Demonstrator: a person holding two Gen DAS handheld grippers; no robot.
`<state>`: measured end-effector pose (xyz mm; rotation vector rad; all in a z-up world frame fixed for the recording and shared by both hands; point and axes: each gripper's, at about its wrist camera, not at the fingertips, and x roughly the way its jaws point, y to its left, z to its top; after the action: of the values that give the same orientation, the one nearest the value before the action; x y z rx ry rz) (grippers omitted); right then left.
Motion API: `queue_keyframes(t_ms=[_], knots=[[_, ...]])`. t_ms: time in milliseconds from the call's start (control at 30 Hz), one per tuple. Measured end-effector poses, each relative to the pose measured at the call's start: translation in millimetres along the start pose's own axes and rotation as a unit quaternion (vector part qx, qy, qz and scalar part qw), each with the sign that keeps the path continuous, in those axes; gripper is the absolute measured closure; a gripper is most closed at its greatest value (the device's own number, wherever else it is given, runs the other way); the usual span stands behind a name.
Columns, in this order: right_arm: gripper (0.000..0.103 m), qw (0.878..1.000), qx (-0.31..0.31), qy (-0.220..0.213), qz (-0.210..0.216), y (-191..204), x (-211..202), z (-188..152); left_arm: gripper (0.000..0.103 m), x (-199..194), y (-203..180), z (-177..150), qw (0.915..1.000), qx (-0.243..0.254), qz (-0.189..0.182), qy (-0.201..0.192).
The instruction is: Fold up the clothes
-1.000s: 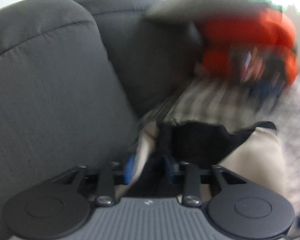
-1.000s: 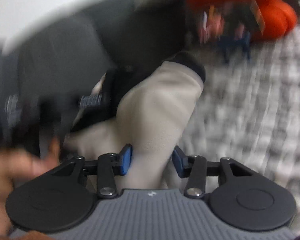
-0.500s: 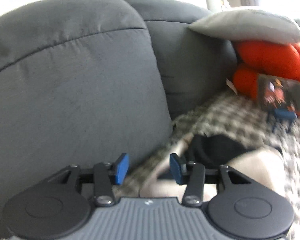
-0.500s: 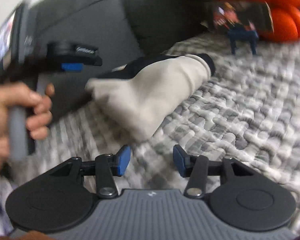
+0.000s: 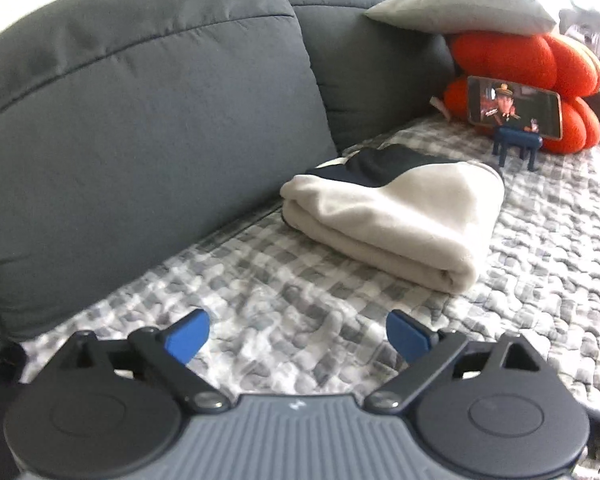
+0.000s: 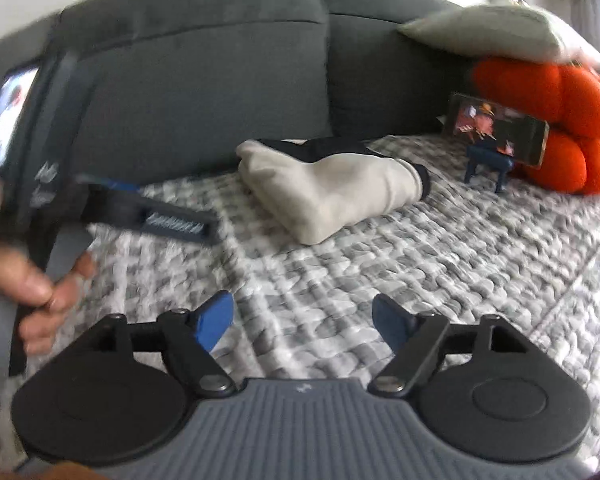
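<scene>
The folded garment lies right of centre in the left wrist view, ahead of your left gripper; its long axis runs toward the upper right. Both grippers, including the right gripper, are empty, jaws opening. The cream fleece looks soft and thick, with a dark lining, on a quilted checked cover.

The garment is soft, matt cream fleece with a black knit part. The cover under it is a puckered, quilted checked cloth. The sofa back is dark grey woven fabric, matt and finely grained. The orange cushion looks fuzzy; the grey pillow is smooth cloth. The phone screen is glossy. The left tool is matt black plastic with blue pads.
</scene>
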<state>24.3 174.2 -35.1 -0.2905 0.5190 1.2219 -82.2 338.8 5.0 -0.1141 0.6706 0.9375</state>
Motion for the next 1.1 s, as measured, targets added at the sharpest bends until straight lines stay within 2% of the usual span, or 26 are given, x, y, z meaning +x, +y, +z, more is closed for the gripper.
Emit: queue_keyframes(t_ms=[67,133,200,233,333,367,467,633,767,933,1033,1100], knots=[[0.023,1.000,0.010,-0.002,0.000,-6.0,6.5,1.2,0.000,-3.4,-1.7,0.4,0.9998,-0.009,0.012,-0.009],[0.023,1.000,0.005,-0.007,0.007,-4.6,10.7,4.1,0.000,-3.2,-0.2,-6.0,0.9997,-0.020,0.015,0.001],[0.023,1.000,0.004,-0.018,0.021,-7.3,15.0,7.4,0.000,0.6,0.7,-13.7,0.9991,-0.027,0.033,0.008],[0.021,0.999,0.009,-0.026,0.032,-9.7,16.8,6.3,0.000,2.4,0.9,-16.9,0.9987,-0.028,0.042,0.011],[0.003,0.997,0.023,-0.033,0.061,-14.9,22.2,-2.7,0.000,7.4,-1.9,-19.5,0.9978,-0.006,0.067,0.003],[0.003,0.998,0.018,-0.026,0.061,-13.1,25.2,-6.3,0.000,7.8,-0.6,-21.1,0.9975,-0.013,0.070,0.002],[0.000,0.997,0.004,-0.034,0.068,-8.4,22.9,-7.5,0.000,9.7,3.3,-25.0,0.9977,-0.030,0.060,0.009],[0.000,0.996,0.043,-0.036,0.068,-19.5,24.3,-7.6,0.000,10.7,6.3,-30.2,0.9974,-0.033,0.064,0.004],[0.000,0.996,0.043,-0.034,0.069,-18.6,24.5,-8.7,0.000,9.0,4.0,-32.6,0.9974,-0.042,0.059,0.000],[0.000,0.995,0.058,-0.042,0.068,-23.6,22.6,-10.2,0.000,16.3,-1.4,-41.0,0.9970,-0.066,0.040,0.013],[0.000,0.995,0.069,-0.039,0.065,-26.5,24.1,-10.8,0.000,29.0,-11.2,-48.0,0.9973,-0.052,0.039,0.036],[0.000,0.995,0.070,-0.038,0.066,-26.5,24.3,-11.0,0.000,26.7,-13.2,-48.5,0.9975,-0.049,0.042,0.027]])
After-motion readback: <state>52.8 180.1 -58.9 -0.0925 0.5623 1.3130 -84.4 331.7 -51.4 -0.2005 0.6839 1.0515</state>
